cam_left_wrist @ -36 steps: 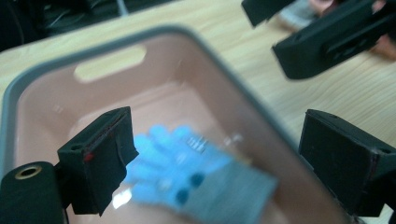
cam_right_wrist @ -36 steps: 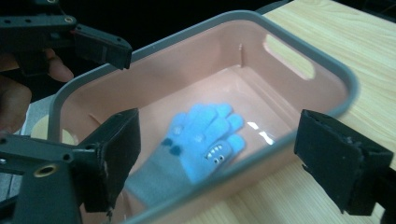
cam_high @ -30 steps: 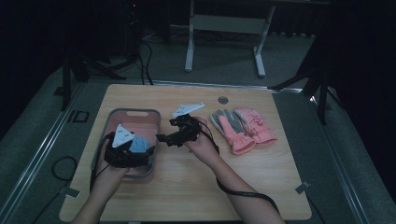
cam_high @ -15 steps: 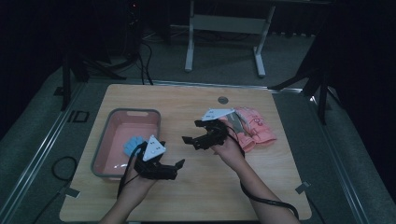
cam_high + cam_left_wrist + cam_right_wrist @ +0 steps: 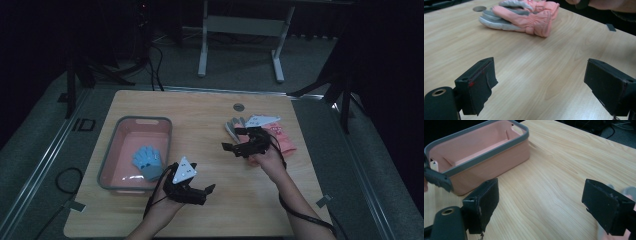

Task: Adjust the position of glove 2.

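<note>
1. The left gripper (image 5: 202, 191) hovers over the bench (image 5: 210, 210) near its front edge, just right of the pink bin (image 5: 120, 182). Its jaws stand wide apart with nothing between them; the left gripper view shows only bare wood in the gap.
2. The right gripper (image 5: 230, 148) sits right of the bench's middle, beside the pink and grey gloves (image 5: 285, 142). Its jaws are also spread wide and empty, pointing toward the bin.
3. The pink and grey gloves lie stacked toward the right edge of the bench, fingers toward the far edge. The right hand (image 5: 265, 157) partly covers them in the high view.
4. A small blue glove (image 5: 147, 161) lies inside the bin, against its right wall.
5. The bin stands along the left side of the bench.
</note>
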